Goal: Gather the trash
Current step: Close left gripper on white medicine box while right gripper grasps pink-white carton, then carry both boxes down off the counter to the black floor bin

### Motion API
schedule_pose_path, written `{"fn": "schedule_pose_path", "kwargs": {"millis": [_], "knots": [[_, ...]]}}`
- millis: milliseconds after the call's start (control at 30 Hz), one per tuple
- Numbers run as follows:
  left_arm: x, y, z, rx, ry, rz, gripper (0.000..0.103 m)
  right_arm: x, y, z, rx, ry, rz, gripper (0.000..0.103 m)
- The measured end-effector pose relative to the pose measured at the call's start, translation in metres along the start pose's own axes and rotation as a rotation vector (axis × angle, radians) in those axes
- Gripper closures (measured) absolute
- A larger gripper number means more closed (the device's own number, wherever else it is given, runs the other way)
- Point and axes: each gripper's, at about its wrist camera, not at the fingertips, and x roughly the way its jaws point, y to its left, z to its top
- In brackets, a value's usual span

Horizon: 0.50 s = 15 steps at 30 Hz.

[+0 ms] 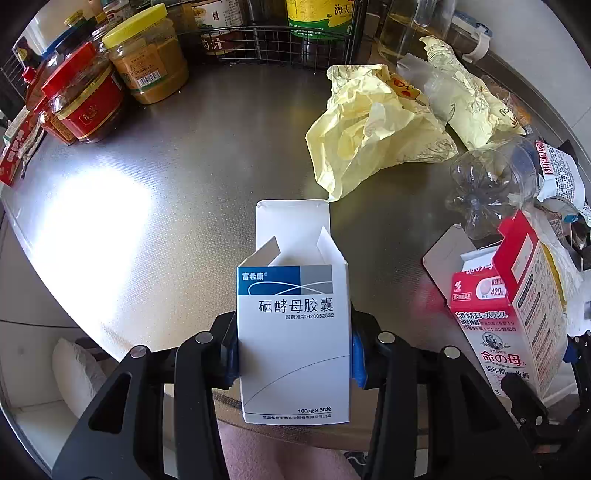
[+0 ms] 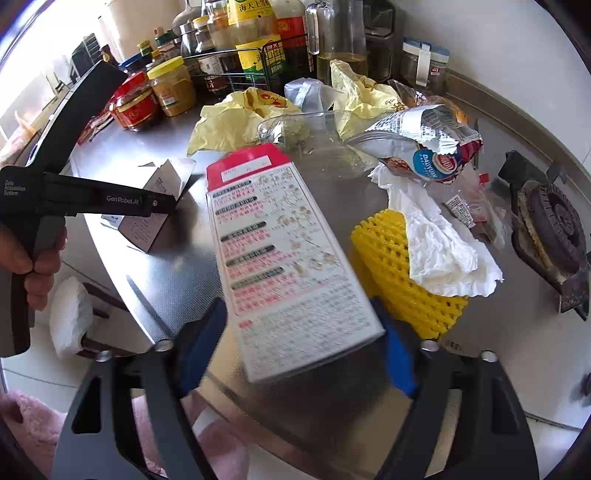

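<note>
My left gripper is shut on a white and blue medicine box with its top flaps open, held over the steel counter. The same box shows in the right wrist view, at the tip of the left gripper. My right gripper is shut on a red and white carton, held tilted above the counter; it also shows in the left wrist view. Loose trash lies behind: yellow wrappers, a clear crushed bottle, a snack bag, white tissue and yellow foam net.
Jars with red and yellow lids stand at the back left. A wire rack of bottles lines the back. A gas burner sits at the right. The counter's front edge drops to the floor, with a stool below.
</note>
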Motion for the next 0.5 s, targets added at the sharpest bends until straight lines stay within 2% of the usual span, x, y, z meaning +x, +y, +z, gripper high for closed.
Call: {"fn": "schedule_pose_path", "kwargs": {"millis": [67, 100, 333, 500], "knots": [[0.000, 0.003, 0.003, 0.007, -0.006, -0.011, 0.061, 0.000, 0.001, -0.001, 0.010, -0.003, -0.009, 0.035], [-0.003, 0.003, 0.002, -0.014, 0.067, -0.003, 0.061, -0.002, 0.002, -0.003, 0.015, -0.008, -0.016, 0.035], [-0.039, -0.008, -0.013, 0.049, 0.034, -0.060, 0.061, -0.036, 0.014, -0.020, 0.066, -0.071, -0.054, 0.037], [-0.072, -0.028, -0.029, 0.122, 0.006, -0.123, 0.061, -0.067, 0.030, -0.050, 0.138, -0.110, -0.091, 0.037]]}}
